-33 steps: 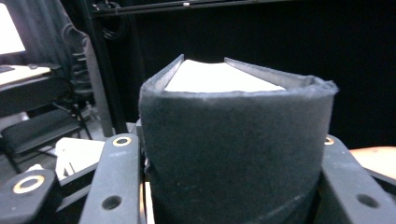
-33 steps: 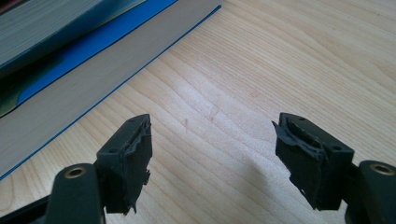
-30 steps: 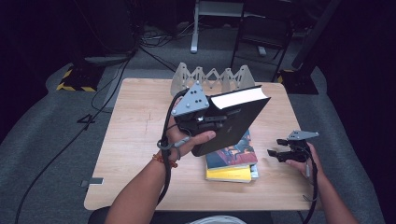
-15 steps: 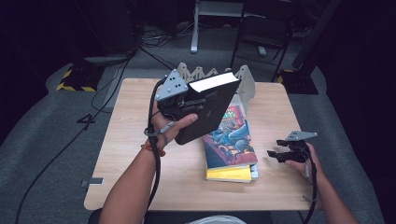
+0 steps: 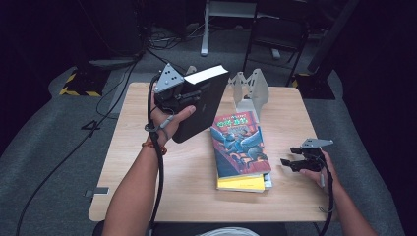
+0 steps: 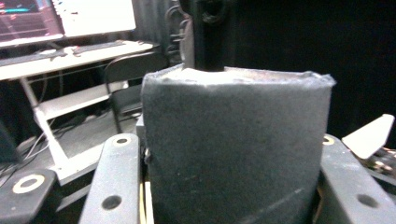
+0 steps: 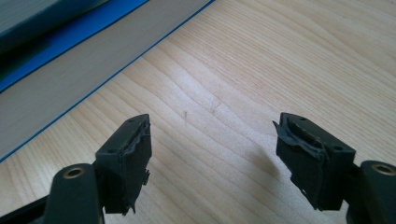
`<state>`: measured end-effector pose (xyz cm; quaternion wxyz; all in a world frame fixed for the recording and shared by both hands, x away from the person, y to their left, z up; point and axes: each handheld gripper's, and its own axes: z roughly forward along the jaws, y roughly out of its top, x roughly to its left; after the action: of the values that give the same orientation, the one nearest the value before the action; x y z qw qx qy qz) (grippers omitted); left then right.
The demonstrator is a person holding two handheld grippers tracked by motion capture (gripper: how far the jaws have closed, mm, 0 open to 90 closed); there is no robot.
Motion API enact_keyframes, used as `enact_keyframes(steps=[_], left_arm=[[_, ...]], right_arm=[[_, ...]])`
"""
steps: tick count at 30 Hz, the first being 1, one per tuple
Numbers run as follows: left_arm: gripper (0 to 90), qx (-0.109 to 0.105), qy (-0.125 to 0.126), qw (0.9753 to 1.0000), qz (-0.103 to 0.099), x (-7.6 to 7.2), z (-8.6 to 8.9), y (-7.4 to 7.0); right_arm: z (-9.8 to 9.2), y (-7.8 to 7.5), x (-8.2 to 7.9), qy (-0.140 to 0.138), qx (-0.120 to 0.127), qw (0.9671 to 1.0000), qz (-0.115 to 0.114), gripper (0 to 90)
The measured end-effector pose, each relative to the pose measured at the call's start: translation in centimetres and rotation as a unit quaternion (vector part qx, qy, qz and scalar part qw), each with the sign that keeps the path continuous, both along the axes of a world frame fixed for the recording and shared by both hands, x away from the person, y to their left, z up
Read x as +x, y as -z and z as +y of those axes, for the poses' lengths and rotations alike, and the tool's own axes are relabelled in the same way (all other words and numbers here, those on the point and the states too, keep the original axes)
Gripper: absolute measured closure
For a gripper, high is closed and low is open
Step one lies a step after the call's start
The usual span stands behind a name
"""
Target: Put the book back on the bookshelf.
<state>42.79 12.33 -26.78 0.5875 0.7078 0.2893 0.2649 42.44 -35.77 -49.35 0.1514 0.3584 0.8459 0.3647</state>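
I've lifted the thick black hardcover book (image 5: 204, 101), clamped in my left gripper (image 5: 189, 97), toward the grey metal rack (image 5: 252, 88), where slotting it upright comes next; my right gripper (image 5: 293, 162) rests agape.

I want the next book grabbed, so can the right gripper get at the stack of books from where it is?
Probably yes. The right gripper is open, low beside the stack, with bare table between its jaws and the books' edge.
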Motion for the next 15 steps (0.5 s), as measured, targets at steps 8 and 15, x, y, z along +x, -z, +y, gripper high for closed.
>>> enact_keyframes(steps=[8,15], left_arm=[[52.0,0.002,-0.053,0.9985,0.016,2.4,1.1,0.8],[52.0,0.009,-0.081,0.9964,0.021,4.2,1.3,0.9]], right_arm=[[0.1,0.5,0.2,0.002,-0.008,0.9999,0.008,26.3],[0.2,0.6,0.2,0.002,-0.01,0.9999,0.004,25.8]])
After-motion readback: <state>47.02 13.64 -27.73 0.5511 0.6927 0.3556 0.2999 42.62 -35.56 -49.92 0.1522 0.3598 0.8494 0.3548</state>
